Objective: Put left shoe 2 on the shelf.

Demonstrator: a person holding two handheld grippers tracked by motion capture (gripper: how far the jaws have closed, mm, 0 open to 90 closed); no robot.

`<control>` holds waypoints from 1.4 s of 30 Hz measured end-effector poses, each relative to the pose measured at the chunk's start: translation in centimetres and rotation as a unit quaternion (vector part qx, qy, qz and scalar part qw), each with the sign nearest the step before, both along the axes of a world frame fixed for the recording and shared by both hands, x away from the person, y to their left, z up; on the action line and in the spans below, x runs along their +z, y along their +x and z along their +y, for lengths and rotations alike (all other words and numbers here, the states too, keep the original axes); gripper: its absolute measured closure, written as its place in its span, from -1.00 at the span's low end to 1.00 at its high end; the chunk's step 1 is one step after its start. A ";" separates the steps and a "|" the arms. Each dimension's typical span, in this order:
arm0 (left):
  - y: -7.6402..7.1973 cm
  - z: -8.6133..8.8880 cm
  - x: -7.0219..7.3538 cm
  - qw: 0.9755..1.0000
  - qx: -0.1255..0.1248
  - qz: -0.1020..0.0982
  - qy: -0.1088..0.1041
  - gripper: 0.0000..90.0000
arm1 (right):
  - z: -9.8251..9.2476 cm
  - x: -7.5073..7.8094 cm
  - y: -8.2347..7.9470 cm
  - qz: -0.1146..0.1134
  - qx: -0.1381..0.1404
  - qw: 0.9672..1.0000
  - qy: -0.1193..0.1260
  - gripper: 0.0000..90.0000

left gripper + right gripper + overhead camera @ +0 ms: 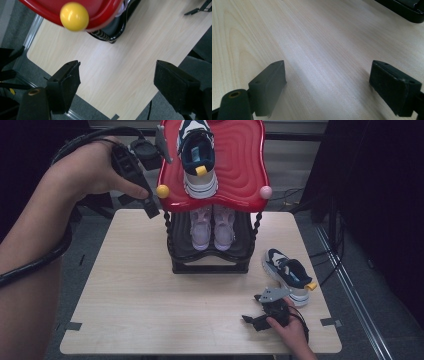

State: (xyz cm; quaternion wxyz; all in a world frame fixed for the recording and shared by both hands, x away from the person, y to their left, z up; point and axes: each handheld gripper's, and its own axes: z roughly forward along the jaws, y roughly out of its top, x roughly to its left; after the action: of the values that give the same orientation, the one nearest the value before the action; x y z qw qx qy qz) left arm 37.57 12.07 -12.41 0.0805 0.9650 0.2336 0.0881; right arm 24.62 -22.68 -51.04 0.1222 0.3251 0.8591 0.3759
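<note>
A white and navy sneaker [198, 157] lies on the red top tray [240, 165] of a two-tier shoe rack. Its mate [289, 275] rests on the table [135, 290] to the right of the rack. My left gripper [142, 202] hangs in the air beside the rack's left yellow knob [163, 191]. In the left gripper view the left gripper [117, 66] is open and empty, with the yellow knob [74, 16] just ahead. My right gripper [251, 308] sits low on the table near the loose sneaker. The right gripper [328, 66] stands open over bare wood.
A pair of pink shoes [212, 226] sits on the rack's black lower shelf [210, 256]. A pink knob [265, 192] marks the red tray's right corner. The rack's black base [404, 10] is ahead of the right gripper. Cables [45, 260] trail past the table's left side.
</note>
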 end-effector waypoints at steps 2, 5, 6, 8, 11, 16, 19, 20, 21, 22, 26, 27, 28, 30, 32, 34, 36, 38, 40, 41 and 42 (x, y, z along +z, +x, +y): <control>-0.1 0.3 -0.4 1.000 -0.001 0.005 0.001 -0.54 | 0.0 0.0 0.0 0.000 0.000 1.000 0.000 -0.71; -0.1 0.7 -1.3 1.000 0.002 0.013 0.000 -0.53 | 0.0 0.0 0.0 0.000 0.000 1.000 0.000 -0.71; -0.2 0.8 -1.6 1.000 0.005 0.017 0.002 -0.53 | 0.0 0.0 0.0 0.000 0.000 1.000 0.000 -0.71; -0.2 0.9 -2.1 1.000 0.007 0.021 0.007 -0.53 | 0.0 0.0 0.0 0.000 0.000 1.000 0.000 -0.71; -0.3 1.1 -2.9 1.000 0.008 0.024 0.005 -0.53 | 0.0 0.0 0.0 0.000 0.000 1.000 0.000 -0.71; -0.4 1.4 -4.2 0.999 0.008 0.032 0.001 -0.53 | 0.0 0.0 0.0 0.001 0.001 1.000 -0.001 -0.71; -0.4 1.5 -5.2 0.999 0.014 0.039 0.004 -0.52 | 0.0 0.0 0.0 0.001 0.000 1.000 -0.001 -0.71; -0.4 1.5 -5.5 0.999 0.013 0.040 0.003 -0.53 | 0.0 0.0 0.0 0.001 0.001 1.000 -0.001 -0.71; -0.5 1.5 -5.8 0.999 0.015 0.043 0.001 -0.52 | 0.0 0.0 0.0 0.001 0.001 1.000 -0.001 -0.71; -0.5 1.6 -6.1 0.999 0.016 0.044 0.000 -0.52 | 0.0 0.0 0.0 0.001 0.001 1.000 -0.001 -0.71; -0.5 1.7 -7.6 0.998 0.018 0.053 -0.007 -0.53 | 0.0 0.0 0.0 0.001 0.000 1.000 0.000 -0.71; -0.6 1.7 -8.0 0.998 0.018 0.053 -0.006 -0.52 | 0.0 0.0 0.0 0.001 0.000 1.000 0.000 -0.71; -0.6 1.7 -8.4 0.998 0.018 0.054 -0.005 -0.53 | 0.0 0.0 0.0 0.000 0.001 1.000 0.000 -0.71; -0.7 1.6 -9.3 0.998 0.015 0.058 -0.005 -0.53 | 0.0 0.0 0.0 0.002 0.000 1.000 0.000 -0.71; -0.8 1.6 -10.2 0.998 0.015 0.062 -0.004 -0.53 | 0.0 0.0 0.0 0.002 0.001 1.000 0.000 -0.71; -0.9 1.5 -11.0 0.998 0.014 0.068 0.000 -0.53 | 0.0 0.0 0.0 0.001 0.002 1.000 -0.001 -0.71; -1.1 1.4 -11.8 0.997 0.017 0.071 -0.001 -0.53 | 0.0 0.0 0.0 0.001 0.001 1.000 0.000 -0.71; -1.3 1.4 -12.6 0.997 0.016 0.073 -0.002 -0.53 | 0.0 0.0 0.0 -0.001 0.002 1.000 0.000 -0.71; -1.4 1.4 -13.4 0.997 0.012 0.079 0.001 -0.52 | 0.0 0.0 0.0 -0.001 0.003 1.000 0.000 -0.71; -1.5 1.4 -13.8 0.997 0.015 0.079 -0.001 -0.52 | 0.0 0.0 0.0 0.000 0.002 1.000 0.000 -0.71; -1.5 1.4 -14.3 0.997 0.012 0.081 0.004 -0.52 | 0.0 0.0 0.0 -0.001 0.002 1.000 -0.001 -0.71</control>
State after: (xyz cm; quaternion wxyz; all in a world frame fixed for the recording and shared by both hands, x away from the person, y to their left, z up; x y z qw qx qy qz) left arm 36.02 13.48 -26.70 0.0567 0.9664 0.2503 0.0110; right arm 24.62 -22.68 -51.00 0.1227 0.3230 0.8601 0.3754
